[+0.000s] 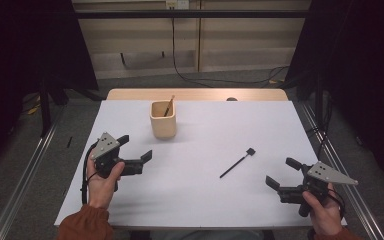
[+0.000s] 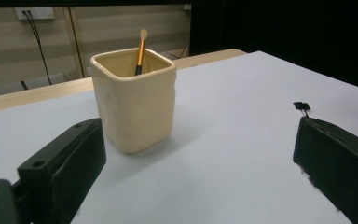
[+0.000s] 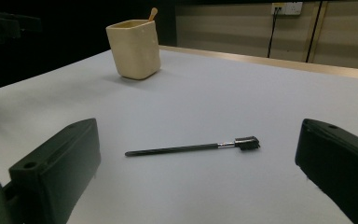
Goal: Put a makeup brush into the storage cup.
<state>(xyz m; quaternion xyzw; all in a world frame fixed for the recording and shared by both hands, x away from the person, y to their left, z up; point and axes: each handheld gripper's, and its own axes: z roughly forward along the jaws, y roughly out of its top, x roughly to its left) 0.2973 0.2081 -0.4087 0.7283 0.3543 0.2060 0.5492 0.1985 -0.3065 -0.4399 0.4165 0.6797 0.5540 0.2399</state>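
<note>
Brush: black-handled brush (image 1: 237, 163) is lying flat on the white table (image 1: 205, 195), right of centre, its long axis running on a slant from 7 o'clock to 1 o'clock in the high view.
Heading: small square bristle head is pointing toward 1 o'clock, the bare handle tip toward 7 o'clock; in the right gripper view the brush (image 3: 193, 147) is lying crosswise, head at 3 o'clock.
Right gripper: right gripper (image 1: 285, 175) is sitting near the table's 4 o'clock corner, jaws spread wide and holding nothing, with the brush lying beyond them, apart from both.
Left gripper: left gripper (image 1: 136, 149) is sitting at the 8 o'clock side, jaws likewise released and empty.
Cup: cream square cup (image 1: 163, 120) is standing upright toward 11 o'clock, well apart from the brush; in the left gripper view the cup (image 2: 135, 105) is standing just ahead of the open jaws.
Inside cup: orange-handled brush (image 2: 140, 53) is leaning in it, tip up.
Path: bare tabletop is lying between the right gripper and the black-handled brush.
</note>
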